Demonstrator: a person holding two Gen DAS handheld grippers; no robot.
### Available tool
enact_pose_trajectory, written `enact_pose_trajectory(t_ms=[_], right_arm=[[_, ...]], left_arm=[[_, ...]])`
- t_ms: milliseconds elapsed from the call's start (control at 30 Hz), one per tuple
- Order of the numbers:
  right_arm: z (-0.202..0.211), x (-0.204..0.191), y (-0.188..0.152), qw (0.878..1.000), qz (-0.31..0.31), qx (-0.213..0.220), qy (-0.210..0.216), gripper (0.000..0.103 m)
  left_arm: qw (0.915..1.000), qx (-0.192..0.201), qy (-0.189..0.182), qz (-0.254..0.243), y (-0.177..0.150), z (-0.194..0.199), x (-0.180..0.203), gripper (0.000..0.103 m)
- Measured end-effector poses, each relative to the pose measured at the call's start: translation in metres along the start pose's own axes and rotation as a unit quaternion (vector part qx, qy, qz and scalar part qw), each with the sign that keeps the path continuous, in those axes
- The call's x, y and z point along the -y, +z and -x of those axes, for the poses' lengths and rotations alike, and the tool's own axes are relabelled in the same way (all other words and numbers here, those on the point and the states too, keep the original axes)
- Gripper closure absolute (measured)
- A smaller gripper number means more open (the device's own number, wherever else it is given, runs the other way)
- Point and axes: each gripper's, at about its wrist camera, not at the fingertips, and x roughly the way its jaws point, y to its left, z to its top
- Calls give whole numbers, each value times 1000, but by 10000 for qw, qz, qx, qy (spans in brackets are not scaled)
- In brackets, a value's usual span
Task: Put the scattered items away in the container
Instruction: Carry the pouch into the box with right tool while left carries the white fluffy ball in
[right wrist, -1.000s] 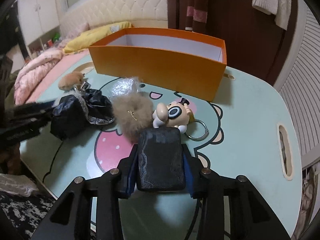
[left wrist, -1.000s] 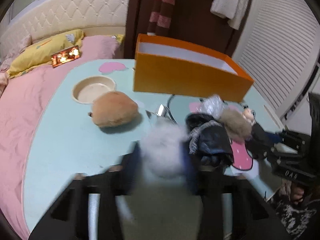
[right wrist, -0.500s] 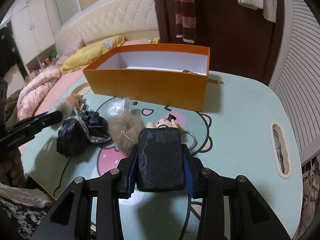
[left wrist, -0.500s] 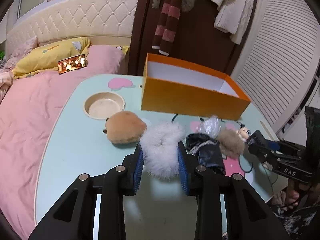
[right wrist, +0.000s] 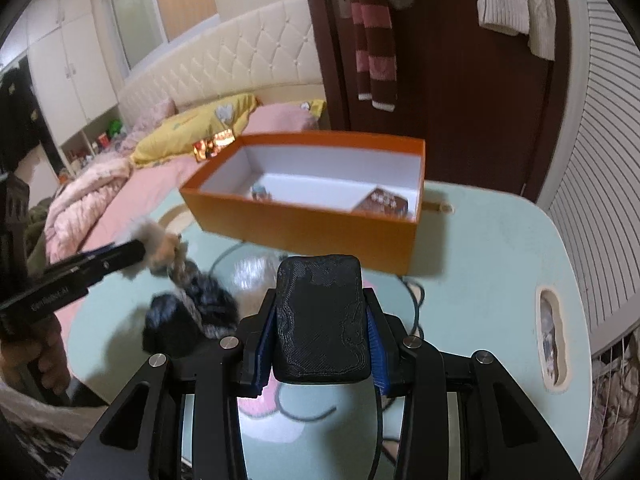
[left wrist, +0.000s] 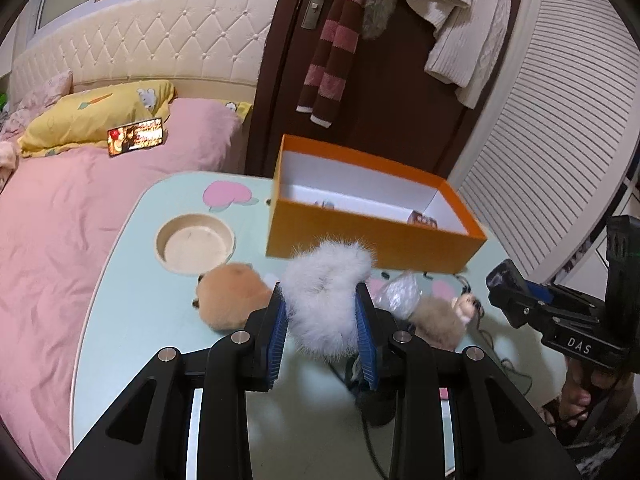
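Left gripper (left wrist: 322, 330) squeezes a soft, light pompom (left wrist: 326, 296) mid-body; right gripper (right wrist: 320, 338) clamps a stiff black case (right wrist: 322, 320) before the box (right wrist: 304, 224).

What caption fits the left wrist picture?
Left gripper holds a white fluffy pompom above the table, facing the orange box.

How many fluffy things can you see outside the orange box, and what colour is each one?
white fluffy ball: 1
tan fluffy toy: 1
grey-brown fluffy ball: 1
Total: 3
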Motion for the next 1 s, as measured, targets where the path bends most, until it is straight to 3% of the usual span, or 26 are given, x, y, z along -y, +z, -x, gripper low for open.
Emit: enact_pose_trajectory(t_ms=[467, 1000], right_arm=[[-28, 4, 71, 9990, 166, 384, 159, 65], [-84, 10, 92, 9997, 151, -37, 209, 65]], left_arm=[[9995, 81, -148, -266, 67, -36, 18, 70], [9986, -222, -150, -464, 97, -93, 26, 70]])
